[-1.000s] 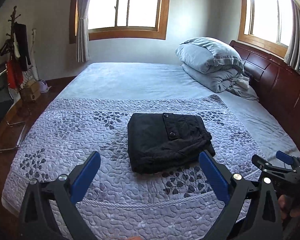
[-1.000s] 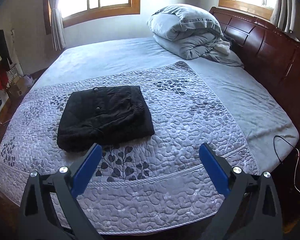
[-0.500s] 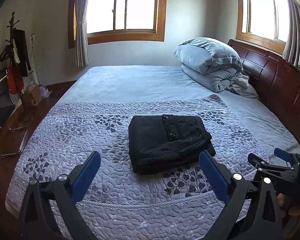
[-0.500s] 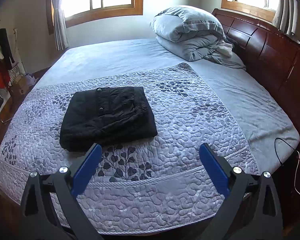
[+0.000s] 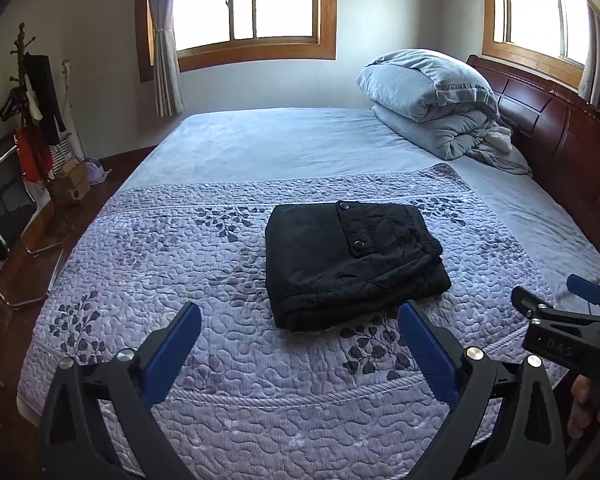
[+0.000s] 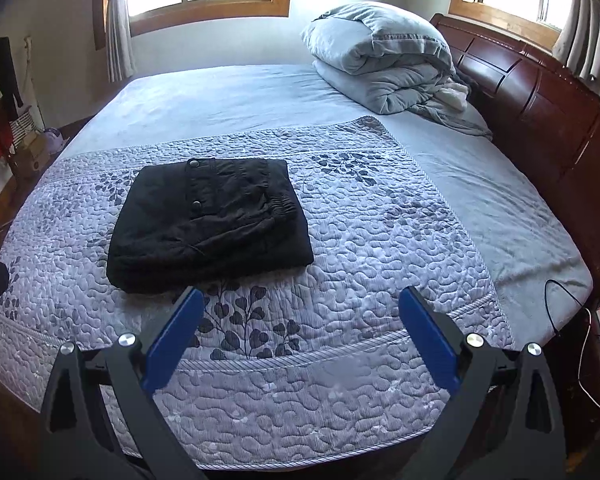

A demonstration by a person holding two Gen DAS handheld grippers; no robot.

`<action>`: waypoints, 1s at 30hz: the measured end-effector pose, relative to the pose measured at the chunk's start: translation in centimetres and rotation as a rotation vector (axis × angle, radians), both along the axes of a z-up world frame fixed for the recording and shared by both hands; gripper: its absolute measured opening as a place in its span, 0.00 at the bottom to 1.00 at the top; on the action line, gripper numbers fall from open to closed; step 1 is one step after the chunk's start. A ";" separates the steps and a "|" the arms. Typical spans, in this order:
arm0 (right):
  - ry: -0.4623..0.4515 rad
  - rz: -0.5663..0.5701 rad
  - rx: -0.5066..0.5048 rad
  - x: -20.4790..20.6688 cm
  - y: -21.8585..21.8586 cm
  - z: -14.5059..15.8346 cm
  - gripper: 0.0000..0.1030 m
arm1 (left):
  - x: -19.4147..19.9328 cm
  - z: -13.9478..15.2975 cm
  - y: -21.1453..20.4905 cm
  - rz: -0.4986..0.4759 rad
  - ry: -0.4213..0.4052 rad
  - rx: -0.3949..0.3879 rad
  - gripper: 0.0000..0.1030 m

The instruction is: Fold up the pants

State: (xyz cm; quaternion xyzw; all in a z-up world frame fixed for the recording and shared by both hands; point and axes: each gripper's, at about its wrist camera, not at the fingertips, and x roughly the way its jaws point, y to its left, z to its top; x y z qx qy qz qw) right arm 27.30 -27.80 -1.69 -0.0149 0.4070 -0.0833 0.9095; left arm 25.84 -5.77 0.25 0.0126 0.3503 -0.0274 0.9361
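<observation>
Black pants lie folded into a compact rectangle on the purple quilted bedspread, pocket flap with snaps facing up. My left gripper hovers open over the near edge of the bed, short of the pants, holding nothing. In the right wrist view my right gripper is open too and empty, with the pants ahead and to its left. The right gripper also shows at the right edge of the left wrist view, held by a hand.
A folded grey duvet lies by the dark wooden headboard. A coat rack, a chair and a box stand on the floor at left. A cable hangs off the bed's right corner.
Both grippers have drawn back and risen a little from the bed, so the folded pants look slightly farther away. The pants have not moved and both grippers stay open.
</observation>
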 end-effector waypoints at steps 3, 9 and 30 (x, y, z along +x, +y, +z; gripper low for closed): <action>-0.003 -0.001 0.001 0.1 -0.4 0.0 0.95 | 0.5 -0.7 0.4 0.012 0.012 0.012 0.96; -0.001 -0.013 0.006 0.3 -1.0 -0.4 0.95 | 1.6 -2.8 0.9 0.020 0.038 0.028 0.96; 0.005 0.038 0.064 0.6 -1.0 -0.9 0.95 | 2.6 -4.1 0.8 0.002 0.071 0.040 0.96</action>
